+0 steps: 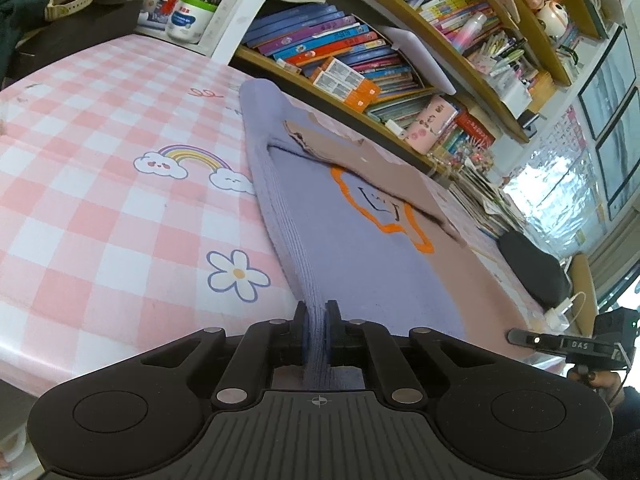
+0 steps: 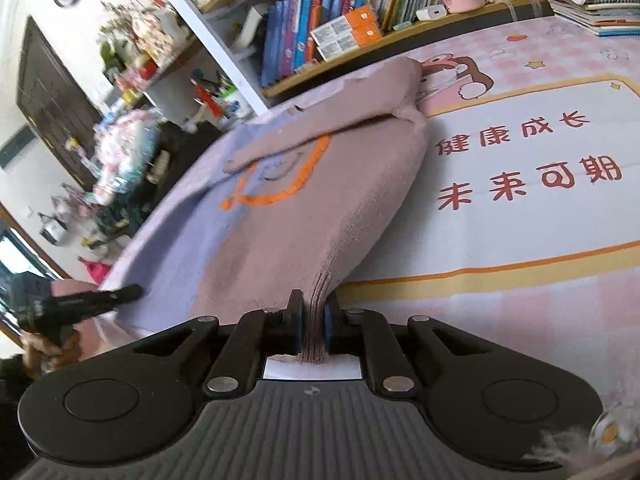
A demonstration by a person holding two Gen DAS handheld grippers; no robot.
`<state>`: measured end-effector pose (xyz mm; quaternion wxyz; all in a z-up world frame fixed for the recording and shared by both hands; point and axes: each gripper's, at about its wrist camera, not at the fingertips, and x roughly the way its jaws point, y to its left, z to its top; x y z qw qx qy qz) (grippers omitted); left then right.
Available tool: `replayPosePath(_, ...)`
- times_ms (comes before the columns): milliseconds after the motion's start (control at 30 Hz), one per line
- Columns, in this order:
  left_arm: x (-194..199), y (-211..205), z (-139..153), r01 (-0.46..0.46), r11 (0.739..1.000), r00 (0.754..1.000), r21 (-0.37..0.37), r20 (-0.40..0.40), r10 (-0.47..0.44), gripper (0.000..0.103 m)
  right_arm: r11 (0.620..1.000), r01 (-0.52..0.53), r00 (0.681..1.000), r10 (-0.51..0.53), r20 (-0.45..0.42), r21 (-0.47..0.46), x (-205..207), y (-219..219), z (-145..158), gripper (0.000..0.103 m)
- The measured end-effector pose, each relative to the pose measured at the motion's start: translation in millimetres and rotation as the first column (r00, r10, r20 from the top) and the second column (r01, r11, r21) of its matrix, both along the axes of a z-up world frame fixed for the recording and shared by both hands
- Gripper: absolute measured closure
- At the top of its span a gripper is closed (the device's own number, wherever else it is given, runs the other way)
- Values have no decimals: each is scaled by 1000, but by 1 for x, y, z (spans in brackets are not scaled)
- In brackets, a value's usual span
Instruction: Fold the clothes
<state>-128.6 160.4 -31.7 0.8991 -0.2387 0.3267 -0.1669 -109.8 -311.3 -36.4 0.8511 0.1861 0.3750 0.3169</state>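
A pink checked cloth (image 1: 100, 208), printed with rainbows and flowers, covers the desk, giving the garment a flat, clean bed to be folded on. Bookshelves (image 1: 360, 52) crowd the desk's far edge, so the work sits on the open middle. There lies the knitted sweater (image 1: 360, 248), lilac on one half and dusty pink on the other, an orange outline on its chest, with one sleeve (image 2: 312, 128) already laid across the body. Its ribbed hem is raised off the cloth at two points, apparently so the lower part can be carried toward the collar. The left gripper (image 1: 319, 328) has its fingers closed tight on the lilac end of the hem; the right gripper (image 2: 313, 330) is pinched just as tight on the pink end, keeping the edge stretched between them.
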Motion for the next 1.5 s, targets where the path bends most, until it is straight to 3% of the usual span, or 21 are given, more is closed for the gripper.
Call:
replayPosePath(233, -26, 3, -9, 24, 995, 1000, -101, -6, -25, 98, 999, 1, 1000, 1, -25, 54, -27, -24, 0, 94)
replayPosePath(367, -22, 6, 4, 28, 979, 998, -204, 52, -18, 98, 983, -2, 1000, 2, 0, 182, -26, -33, 7, 94)
replayPosePath(600, 13, 14, 36, 49, 912, 981, -408, 190, 33, 98, 915, -16, 992, -36, 121, 404, 9, -33, 40, 94)
replayPosePath(767, 56, 17, 48, -43, 863, 971, -503, 184, 155, 98, 852, 53, 980, -143, 135, 521, 59, -35, 61, 94)
replayPosePath(1033, 115, 22, 50, -100, 855, 962, -510, 170, 214, 98, 812, 124, 976, -203, 75, 571, 132, -34, 56, 94)
replayPosePath(1300, 173, 27, 42, -137, 870, 966, -474, 132, 224, 98, 833, 163, 976, -215, 38, 528, 196, -26, 45, 94)
replayPosePath(1500, 202, 27, 20, -165, 905, 973, -393, 86, 215, 96, 851, 219, 972, -231, -35, 477, 236, -20, 14, 94)
